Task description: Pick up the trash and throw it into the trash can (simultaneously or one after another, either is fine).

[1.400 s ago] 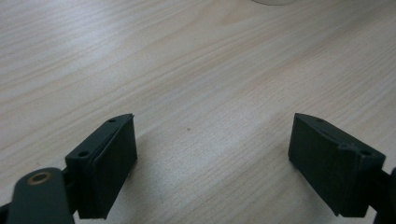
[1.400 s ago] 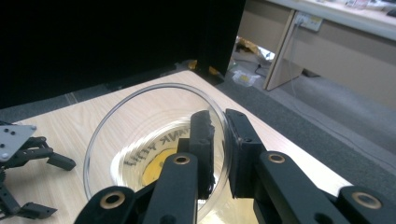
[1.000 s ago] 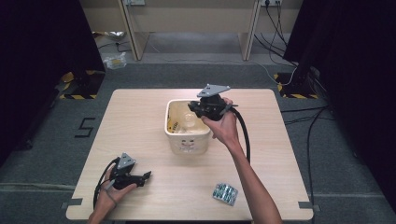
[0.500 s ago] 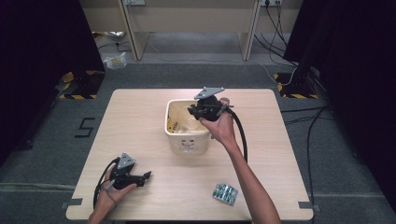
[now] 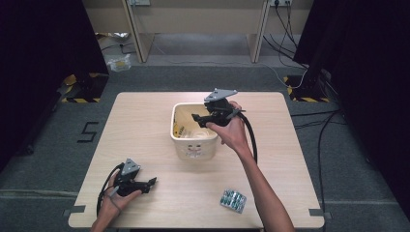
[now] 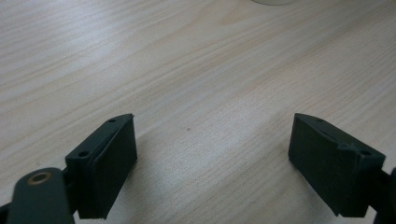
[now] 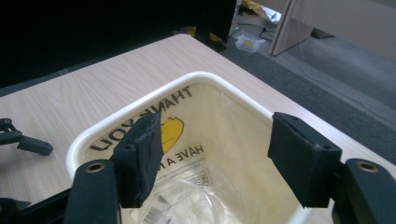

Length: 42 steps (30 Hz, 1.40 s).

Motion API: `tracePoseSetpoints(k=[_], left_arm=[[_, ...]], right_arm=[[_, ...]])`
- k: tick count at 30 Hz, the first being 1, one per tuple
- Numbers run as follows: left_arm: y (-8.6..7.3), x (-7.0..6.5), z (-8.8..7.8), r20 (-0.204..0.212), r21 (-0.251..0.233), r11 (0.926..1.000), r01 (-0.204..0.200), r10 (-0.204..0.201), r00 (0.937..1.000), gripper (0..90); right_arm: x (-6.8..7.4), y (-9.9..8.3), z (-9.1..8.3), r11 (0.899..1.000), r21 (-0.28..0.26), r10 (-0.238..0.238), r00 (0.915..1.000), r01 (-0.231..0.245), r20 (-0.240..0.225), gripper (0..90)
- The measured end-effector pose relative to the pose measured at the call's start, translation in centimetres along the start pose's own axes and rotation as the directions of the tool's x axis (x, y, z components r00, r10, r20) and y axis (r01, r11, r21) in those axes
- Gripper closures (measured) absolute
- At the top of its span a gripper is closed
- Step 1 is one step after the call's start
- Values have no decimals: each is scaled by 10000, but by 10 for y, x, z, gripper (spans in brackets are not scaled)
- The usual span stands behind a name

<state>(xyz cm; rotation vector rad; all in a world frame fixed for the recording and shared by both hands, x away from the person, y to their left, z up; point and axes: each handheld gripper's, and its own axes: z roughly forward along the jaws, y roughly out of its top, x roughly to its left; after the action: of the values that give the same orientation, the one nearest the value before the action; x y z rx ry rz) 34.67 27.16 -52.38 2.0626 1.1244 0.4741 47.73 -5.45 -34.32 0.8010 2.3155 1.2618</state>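
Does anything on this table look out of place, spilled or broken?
Nothing looks spilled or damaged. The white bin stands upright with a clear bag inside, and the one stray item is a blister pack of pills lying alone near the table's front edge.

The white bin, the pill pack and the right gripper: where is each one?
white bin (image 5: 193, 145), high view, front wall.
pill pack (image 5: 233, 200), high view, middle of the pack.
right gripper (image 7: 215, 158), right gripper view, midway between its fingertips.

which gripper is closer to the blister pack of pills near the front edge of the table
Left, by a small margin. The left gripper rests on the table at about the same depth as the blister pack, off to its left. The right gripper, jaws just opened, hangs over the white bin farther back.
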Motion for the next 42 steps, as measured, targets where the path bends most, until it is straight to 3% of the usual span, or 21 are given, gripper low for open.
tracePoseSetpoints(k=[4,13,23,33,42], left_arm=[[0,0,0,-1,5,10000,-10,10,10000,142],[0,0,0,-3,4,10000,-11,11,10000,142],[0,0,0,-3,4,10000,-12,12,10000,142],[0,0,0,-4,2,10000,-12,12,10000,142],[0,0,0,-4,3,10000,-13,13,10000,142]], right_arm=[[0,-3,-16,9997,-207,158,9999,-158,-22,293],[4,-16,-50,9994,-350,-55,9997,64,244,189],[16,-53,-86,9980,-152,-602,9972,610,449,159],[22,-87,-109,9970,-214,-726,9934,747,887,158],[27,-114,-117,9988,-263,-400,9960,422,799,164]])
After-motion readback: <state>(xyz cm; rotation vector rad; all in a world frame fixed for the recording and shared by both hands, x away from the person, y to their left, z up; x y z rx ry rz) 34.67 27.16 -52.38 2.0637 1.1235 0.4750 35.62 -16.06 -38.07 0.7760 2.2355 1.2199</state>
